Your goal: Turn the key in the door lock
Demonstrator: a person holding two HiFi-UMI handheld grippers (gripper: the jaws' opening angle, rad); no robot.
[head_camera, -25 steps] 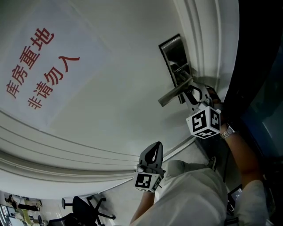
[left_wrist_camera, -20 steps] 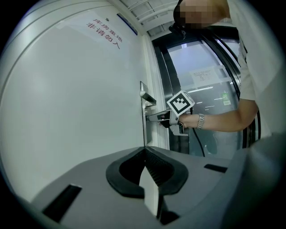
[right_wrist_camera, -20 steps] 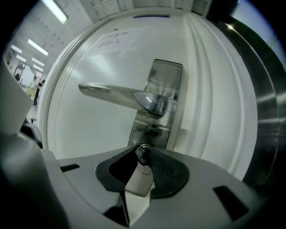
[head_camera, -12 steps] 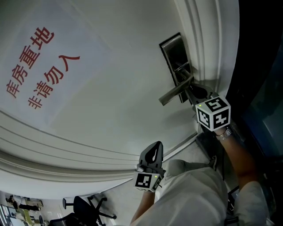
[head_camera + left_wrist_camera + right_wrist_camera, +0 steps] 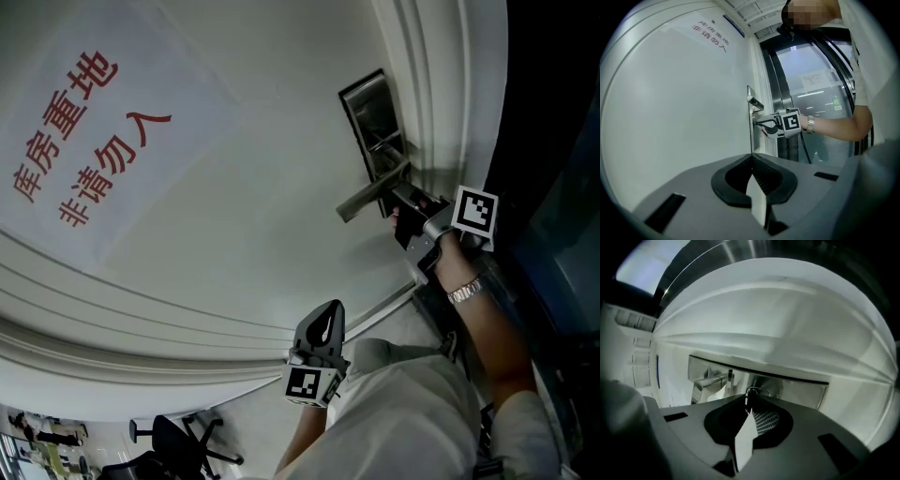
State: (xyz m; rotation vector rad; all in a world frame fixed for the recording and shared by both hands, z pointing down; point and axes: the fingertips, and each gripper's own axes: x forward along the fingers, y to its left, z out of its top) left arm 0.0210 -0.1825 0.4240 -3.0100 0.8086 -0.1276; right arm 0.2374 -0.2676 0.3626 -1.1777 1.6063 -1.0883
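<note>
Handle [image 5: 361,204] close by key [image 5: 750,393], R gripper [image 5: 397,199]

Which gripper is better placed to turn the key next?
Right. The right gripper is at the lock plate, its jaws just closed on the key; the left gripper hangs shut, away from it.

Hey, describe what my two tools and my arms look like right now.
The left tool and the right tool are both grey with dark padded jaws, and each bears a white cube of black square markers. A metal wristwatch sits on the right wrist. The sleeve is short and pale.
</note>
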